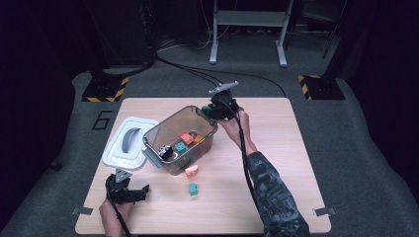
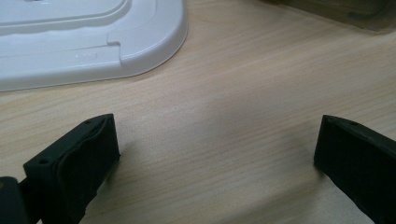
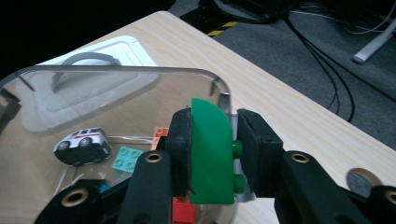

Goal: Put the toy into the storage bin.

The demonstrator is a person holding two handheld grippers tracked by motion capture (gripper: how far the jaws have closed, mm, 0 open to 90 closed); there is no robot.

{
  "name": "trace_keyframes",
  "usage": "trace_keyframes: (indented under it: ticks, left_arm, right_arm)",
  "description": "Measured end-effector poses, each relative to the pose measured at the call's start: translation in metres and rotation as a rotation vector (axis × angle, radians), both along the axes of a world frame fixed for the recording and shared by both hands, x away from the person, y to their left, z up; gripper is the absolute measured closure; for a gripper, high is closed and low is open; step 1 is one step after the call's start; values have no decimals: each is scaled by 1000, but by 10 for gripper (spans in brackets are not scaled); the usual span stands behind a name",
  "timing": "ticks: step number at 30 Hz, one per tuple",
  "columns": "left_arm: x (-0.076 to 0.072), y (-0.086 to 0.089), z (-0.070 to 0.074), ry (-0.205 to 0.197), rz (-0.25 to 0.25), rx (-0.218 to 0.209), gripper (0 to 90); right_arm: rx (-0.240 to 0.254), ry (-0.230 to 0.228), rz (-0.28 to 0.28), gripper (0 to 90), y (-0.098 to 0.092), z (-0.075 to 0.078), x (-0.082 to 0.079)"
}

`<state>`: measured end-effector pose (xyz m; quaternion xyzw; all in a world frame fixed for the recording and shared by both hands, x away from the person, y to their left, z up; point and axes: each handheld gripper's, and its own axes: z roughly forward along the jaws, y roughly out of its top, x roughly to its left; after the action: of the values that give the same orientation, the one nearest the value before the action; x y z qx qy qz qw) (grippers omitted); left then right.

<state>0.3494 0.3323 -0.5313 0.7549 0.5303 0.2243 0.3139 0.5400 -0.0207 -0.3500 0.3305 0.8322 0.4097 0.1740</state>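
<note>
Right gripper view: our right gripper [image 3: 212,154] clamps a smooth green block [image 3: 210,154], rounded on top, over the clear plastic tub [image 3: 140,74]; toy car [image 3: 83,144] inside. Left gripper [image 2: 215,154] seems released on the woodgrain bench [image 2: 233,93].

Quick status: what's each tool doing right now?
Right tool clamped on green block, over clear bin. Left tool open, idle on table. Nothing in the way.
</note>
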Motion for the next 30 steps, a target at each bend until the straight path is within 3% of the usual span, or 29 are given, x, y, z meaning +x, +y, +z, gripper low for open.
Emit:
trace_keyframes:
  ticks: [14, 30]
  left_arm:
    - [0, -1, -1, -10, 11, -6, 0]
    - [0, -1, 0, -2, 9, -2, 0]
  right_arm:
    - [-60, 80, 75, 669, 32, -27, -9]
    - [-92, 163, 83, 656, 38, -43, -15]
